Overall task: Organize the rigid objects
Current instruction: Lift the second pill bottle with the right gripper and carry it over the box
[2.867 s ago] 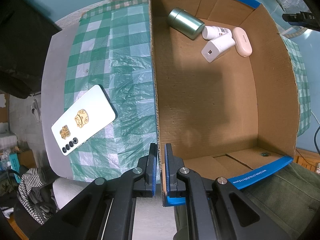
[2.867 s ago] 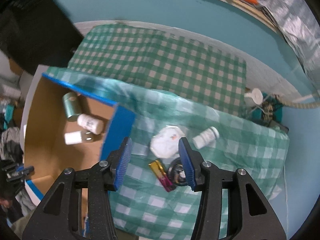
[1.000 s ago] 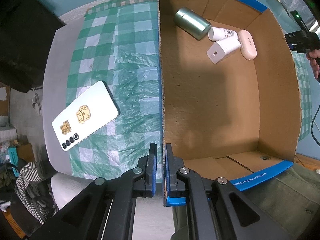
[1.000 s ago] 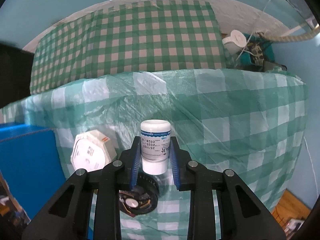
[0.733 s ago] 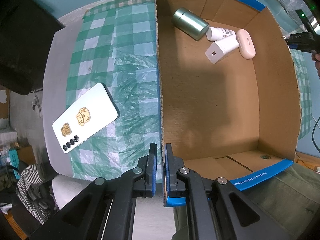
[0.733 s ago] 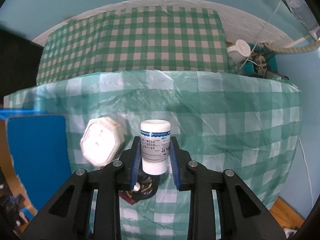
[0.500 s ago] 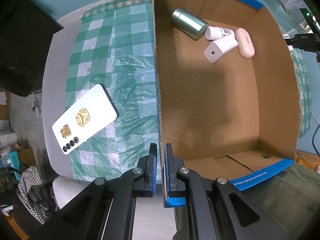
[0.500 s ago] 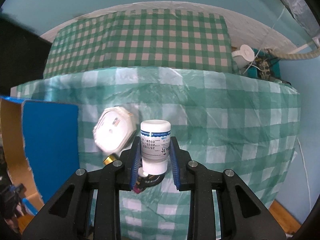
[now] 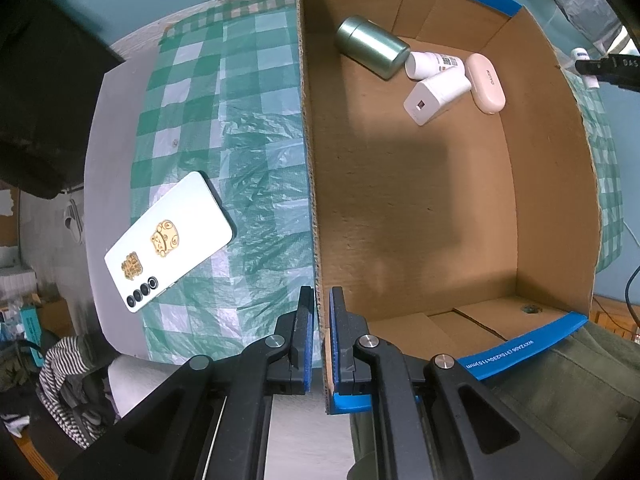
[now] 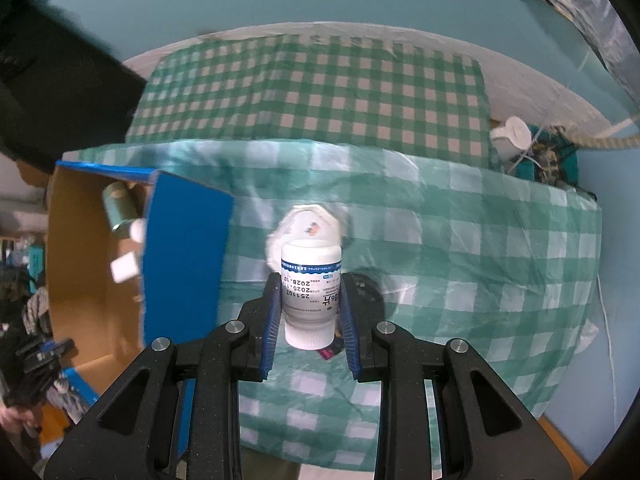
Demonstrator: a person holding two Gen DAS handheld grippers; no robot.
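1. Right gripper [image 10: 308, 312]: clamped on a white pill bottle [image 10: 310, 292], pads on both sides of its body, cap end toward the camera, base pointing away. Bottle is held in the air above the checked cloth [image 10: 480, 280], clear of the bench.
2. Left gripper [image 9: 319, 332]: pinched onto the near-left wall of the cardboard box [image 9: 440, 220], one pad outside, one inside, pointing down.
3. Box contents, all at the far end: green metal tin [image 9: 372, 46] on its side, a second white bottle [image 9: 434, 65] touching it, white charger block [image 9: 436, 96], pale pink case [image 9: 486, 82] beside the charger. Rest of the box floor is bare cardboard.
4. On the cloth outside the box, left side: white phone [image 9: 168, 242], back up, with gold stickers.
5. Below and behind the held bottle on the cloth: a white octagonal item [image 10: 304, 228], blurred; a dark round thing and a magenta bit mostly hidden by the gripper, can't identify.
6. Right wrist view puts the box to the left of the held bottle, blue outer wall facing it.
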